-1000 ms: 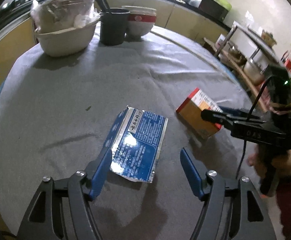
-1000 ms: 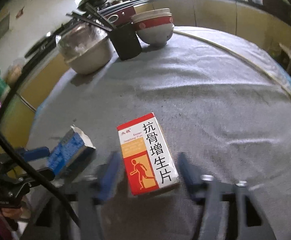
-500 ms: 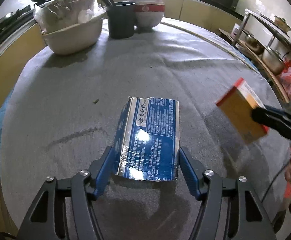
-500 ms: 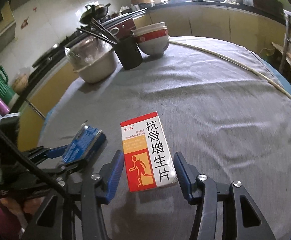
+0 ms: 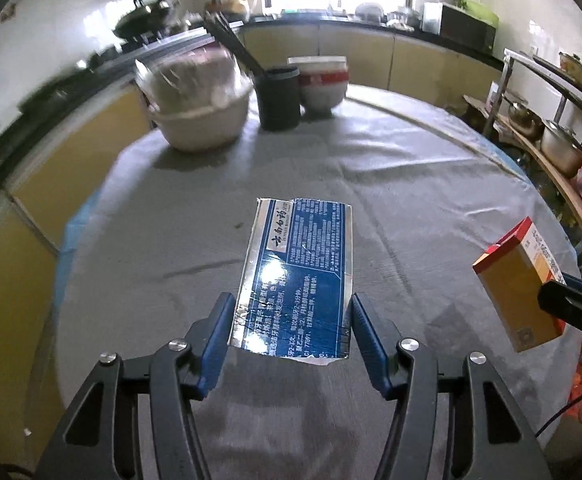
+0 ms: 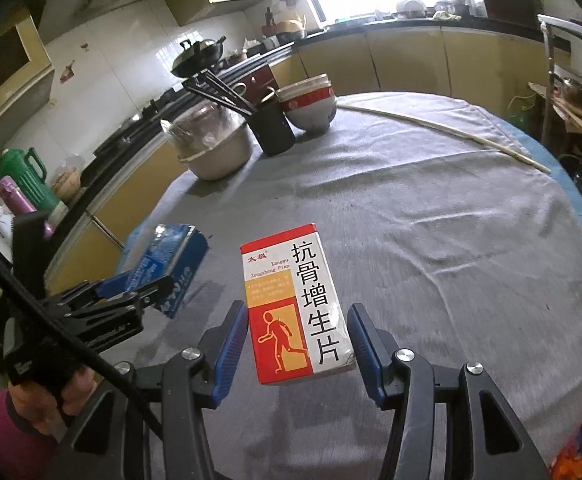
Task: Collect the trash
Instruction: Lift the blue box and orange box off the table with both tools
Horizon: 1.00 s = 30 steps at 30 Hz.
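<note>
A flattened blue and silver carton (image 5: pixel 299 276) hangs above the grey cloth of the round table (image 5: pixel 391 184). It sits between the blue pads of my left gripper (image 5: pixel 289 304), whose jaws are closing and press on its two long edges. My right gripper (image 6: pixel 297 312) is shut on a red, orange and white medicine box (image 6: pixel 295 300), also held off the table. In the left wrist view the medicine box (image 5: pixel 515 292) floats at the right. In the right wrist view the blue carton (image 6: pixel 175 256) and the left gripper (image 6: pixel 147 284) are at the left, with a person's hand below.
At the table's far side stand a plastic-covered bowl (image 5: pixel 201 116), a black cup of chopsticks (image 5: pixel 279 98) and stacked red-and-white bowls (image 5: pixel 323 84). A long thin stick (image 6: pixel 451 132) lies along the far right edge. A rack with metal pots (image 5: pixel 559 144) stands to the right.
The left jaws have closed onto the blue carton and lifted it off the cloth. The right gripper has risen with the medicine box. Both views have tilted up.
</note>
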Each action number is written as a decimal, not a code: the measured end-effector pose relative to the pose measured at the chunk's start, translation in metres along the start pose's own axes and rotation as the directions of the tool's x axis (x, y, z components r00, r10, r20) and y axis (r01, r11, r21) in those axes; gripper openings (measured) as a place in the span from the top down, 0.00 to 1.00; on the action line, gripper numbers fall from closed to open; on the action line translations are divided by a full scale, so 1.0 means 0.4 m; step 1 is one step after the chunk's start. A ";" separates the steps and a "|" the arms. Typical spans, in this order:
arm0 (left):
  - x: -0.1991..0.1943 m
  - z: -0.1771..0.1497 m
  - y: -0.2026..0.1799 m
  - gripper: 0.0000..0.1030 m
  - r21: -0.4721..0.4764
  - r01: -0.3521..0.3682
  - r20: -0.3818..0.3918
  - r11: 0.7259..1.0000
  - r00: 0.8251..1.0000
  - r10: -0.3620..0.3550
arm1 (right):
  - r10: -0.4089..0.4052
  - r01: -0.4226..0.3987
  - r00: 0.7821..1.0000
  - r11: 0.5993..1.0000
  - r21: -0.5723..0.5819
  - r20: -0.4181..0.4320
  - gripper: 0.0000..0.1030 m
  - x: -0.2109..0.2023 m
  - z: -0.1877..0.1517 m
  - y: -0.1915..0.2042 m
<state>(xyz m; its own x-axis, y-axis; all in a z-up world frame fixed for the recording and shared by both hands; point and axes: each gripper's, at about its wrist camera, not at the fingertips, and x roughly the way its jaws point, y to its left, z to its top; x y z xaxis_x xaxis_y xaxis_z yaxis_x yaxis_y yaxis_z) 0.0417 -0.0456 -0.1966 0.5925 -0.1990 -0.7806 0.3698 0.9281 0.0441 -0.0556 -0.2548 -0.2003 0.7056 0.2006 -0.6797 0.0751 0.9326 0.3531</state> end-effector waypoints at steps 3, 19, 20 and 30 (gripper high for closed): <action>-0.066 -0.020 -0.015 0.41 0.013 -0.047 0.046 0.999 0.998 0.047 | 0.006 -0.006 1.000 1.000 -0.001 0.022 0.47 -0.042 -0.014 0.010; -0.301 -0.118 -0.094 0.41 0.038 -0.169 0.195 0.985 0.968 0.159 | 0.028 -0.028 0.995 1.000 -0.001 0.093 0.47 -0.213 -0.103 0.030; -0.314 -0.122 -0.098 0.41 0.035 -0.166 0.202 0.986 0.967 0.156 | 0.032 -0.032 0.995 0.999 -0.001 0.096 0.47 -0.222 -0.108 0.030; -0.391 -0.151 -0.146 0.41 0.045 -0.155 0.241 0.987 0.960 0.140 | 0.041 -0.041 0.989 0.999 -0.002 0.143 0.47 -0.318 -0.147 0.026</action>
<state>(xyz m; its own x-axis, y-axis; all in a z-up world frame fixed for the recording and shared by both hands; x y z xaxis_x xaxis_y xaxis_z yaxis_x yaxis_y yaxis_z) -0.1157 -0.0499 -0.1148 0.7935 -0.1375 -0.5929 0.3052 0.9327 0.1921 -0.1860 -0.2530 -0.1480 0.8018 0.1932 -0.5655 0.0446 0.9244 0.3789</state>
